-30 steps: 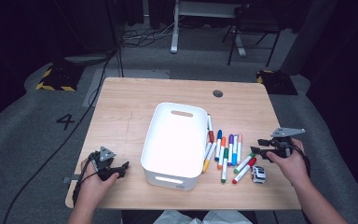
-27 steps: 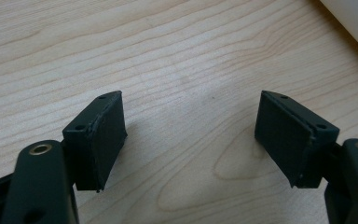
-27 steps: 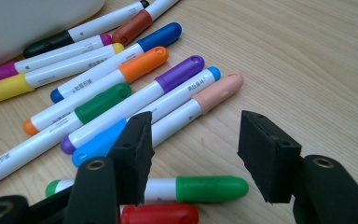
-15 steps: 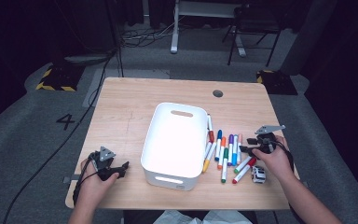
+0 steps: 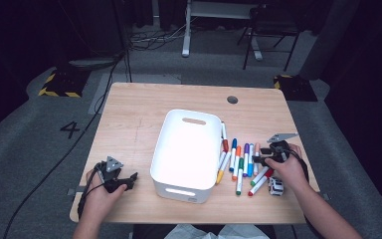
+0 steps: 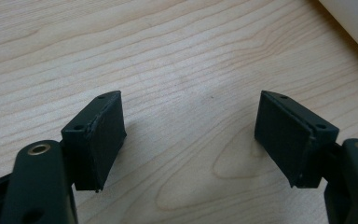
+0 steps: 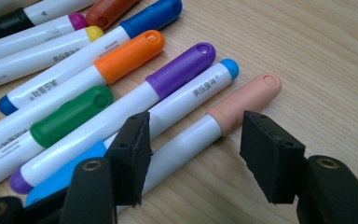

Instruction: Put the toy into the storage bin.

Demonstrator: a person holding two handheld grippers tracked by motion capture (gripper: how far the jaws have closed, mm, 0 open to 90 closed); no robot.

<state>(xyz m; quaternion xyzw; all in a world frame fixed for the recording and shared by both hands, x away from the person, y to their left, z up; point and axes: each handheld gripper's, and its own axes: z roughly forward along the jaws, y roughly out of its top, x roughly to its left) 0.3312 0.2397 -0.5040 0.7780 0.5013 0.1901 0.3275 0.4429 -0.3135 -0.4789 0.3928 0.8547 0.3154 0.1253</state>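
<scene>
Several coloured markers (image 5: 241, 162) lie in a row on the wooden table (image 5: 144, 109), just right of a white bin (image 5: 188, 147). My right gripper (image 5: 261, 158) is open at the right end of that row. In the right gripper view its jaws straddle the peach-capped marker (image 7: 233, 109) without touching it; the right gripper (image 7: 193, 156) hovers low over the wood, with the purple-capped marker (image 7: 179, 70) and blue-tipped marker (image 7: 200, 86) alongside. My left gripper (image 5: 129, 177) rests open at the table's front left, and in the left gripper view the left gripper (image 6: 191, 135) holds nothing over bare wood.
A small black-and-white cube (image 5: 275, 185) lies by the right hand near the front edge. The white bin's corner (image 6: 354, 21) shows top right in the left gripper view. A round cable hole (image 5: 232, 99) sits at the table's back. A chair (image 5: 271, 22) and desk legs stand beyond.
My right gripper has moved left and down from the table's right edge to the marker row, now straddling the peach-capped marker. The left gripper has stayed put.
</scene>
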